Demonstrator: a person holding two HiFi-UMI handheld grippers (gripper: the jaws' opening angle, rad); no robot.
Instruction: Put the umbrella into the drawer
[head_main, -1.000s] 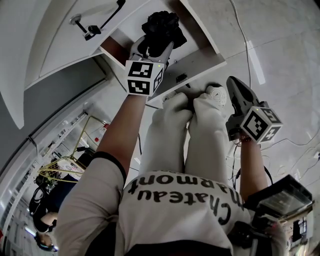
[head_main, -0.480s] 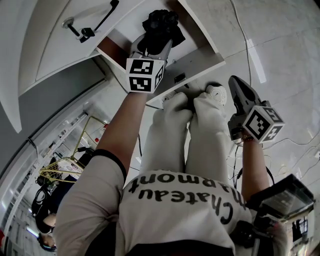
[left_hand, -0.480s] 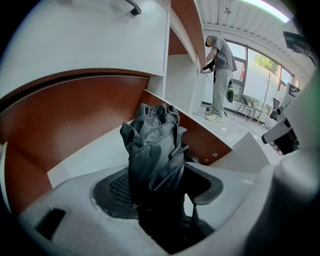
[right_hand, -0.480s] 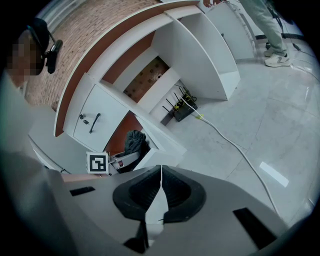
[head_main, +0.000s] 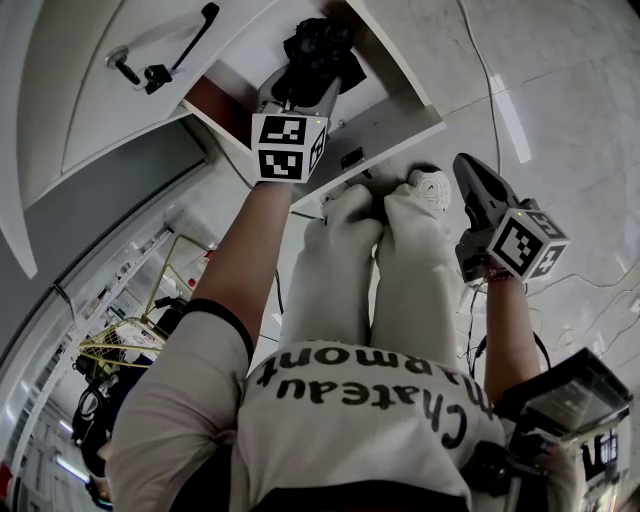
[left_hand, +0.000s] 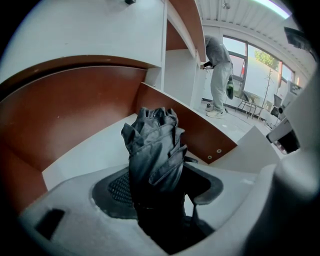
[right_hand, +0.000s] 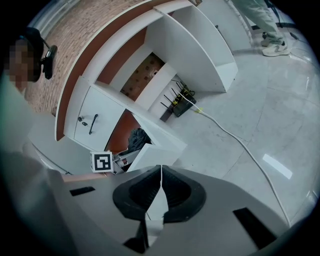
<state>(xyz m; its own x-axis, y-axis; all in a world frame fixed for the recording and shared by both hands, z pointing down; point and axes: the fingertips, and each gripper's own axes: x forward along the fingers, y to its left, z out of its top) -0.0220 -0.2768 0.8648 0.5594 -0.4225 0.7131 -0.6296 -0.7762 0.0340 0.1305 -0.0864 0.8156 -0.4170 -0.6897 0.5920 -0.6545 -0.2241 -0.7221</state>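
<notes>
Left fingers (left_hand: 116, 189) pinching umbrella (left_hand: 152, 150), lower end hidden

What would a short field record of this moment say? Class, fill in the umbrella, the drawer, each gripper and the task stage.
Umbrella: black, folded, held by the left gripper, free end over the drawer's floor
Drawer: pulled open, white floor, brown inner walls
Left gripper: fingers shut on the umbrella
Right gripper: fingers together, empty, held beside the person's legs, away from the drawer
Task stage: umbrella in the drawer's opening, not yet let go
</notes>
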